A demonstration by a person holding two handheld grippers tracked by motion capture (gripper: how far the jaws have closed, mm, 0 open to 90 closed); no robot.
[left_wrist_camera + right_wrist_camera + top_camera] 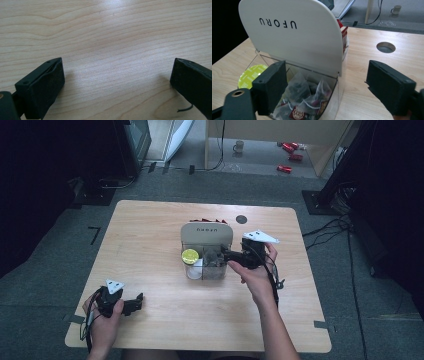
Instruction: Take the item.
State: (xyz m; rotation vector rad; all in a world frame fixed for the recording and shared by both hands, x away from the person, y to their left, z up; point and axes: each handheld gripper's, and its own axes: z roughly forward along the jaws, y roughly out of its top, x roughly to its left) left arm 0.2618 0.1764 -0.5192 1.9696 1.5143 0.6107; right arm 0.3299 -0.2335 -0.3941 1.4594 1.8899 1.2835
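A clear organiser box (207, 270) stands mid-table with its white lid (206, 232), marked UFORU (294, 37), raised upright. Inside lie a yellow-green round pod (190, 255) (250, 76) and several clear tea bags (304, 97). My right gripper (226, 257) (327, 75) is at the box's right side with its jaws wide apart. One jaw is in front of the tea-bag compartment and the other over the table, with nothing gripped. My left gripper (132, 304) (117, 72) rests low over bare wood near the front left corner, open with nothing between its jaws.
Red packets (343, 30) stand behind the lid. A round cable hole (241, 219) (386, 47) sits in the wooden table (150, 250) behind and right of the box. On the floor beyond are a mug (239, 146) and red items (290, 155).
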